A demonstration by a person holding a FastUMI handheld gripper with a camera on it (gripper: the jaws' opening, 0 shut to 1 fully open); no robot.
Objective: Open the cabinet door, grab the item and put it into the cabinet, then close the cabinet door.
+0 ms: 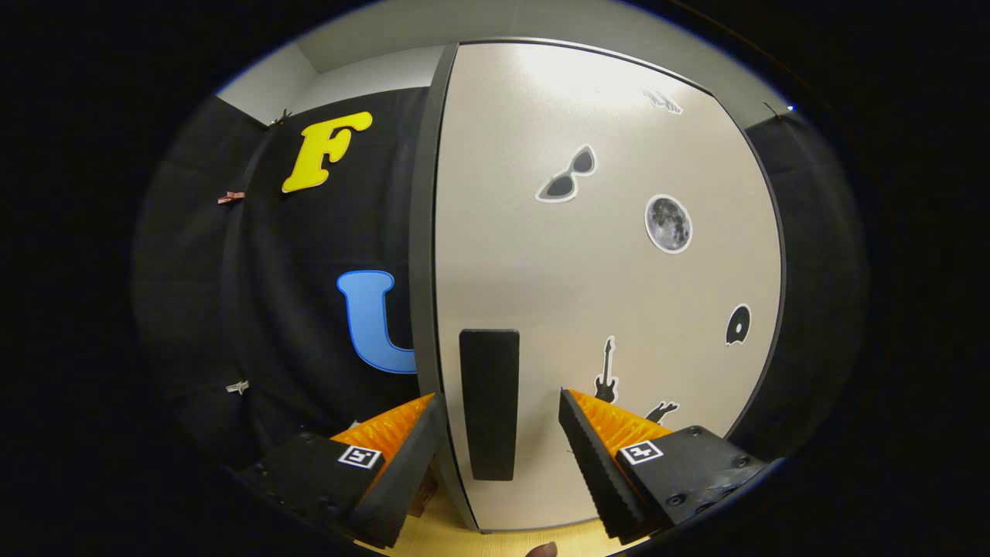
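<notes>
Pale beige matte cabinet door (pixel 588 309) with a dark grey frame occupies the centre and right of the frame; it appears closed, its face flat to the camera. A black upright rectangular handle (pixel 489 402) is mounted near the door's left edge, in the lower centre of the picture.

Gripper (pixel 499 410) is spread wide: the handle stands between the two fingers, with clear gaps on both sides. The left finger (pixel 402 456) lies over the door's left frame edge, the right finger (pixel 599 456) over the door face. Neither touches the handle.

Stickers on the door: sunglasses (pixel 567 175) upper centre, a round moon (pixel 668 223) to the right, a black disc (pixel 738 325) at the right edge, a small guitar (pixel 606 373) just above the right finger.

Light wooden floor surface (pixel 464 534) shows at the bottom, beneath the door. The item to be stored cannot be identified here.
</notes>
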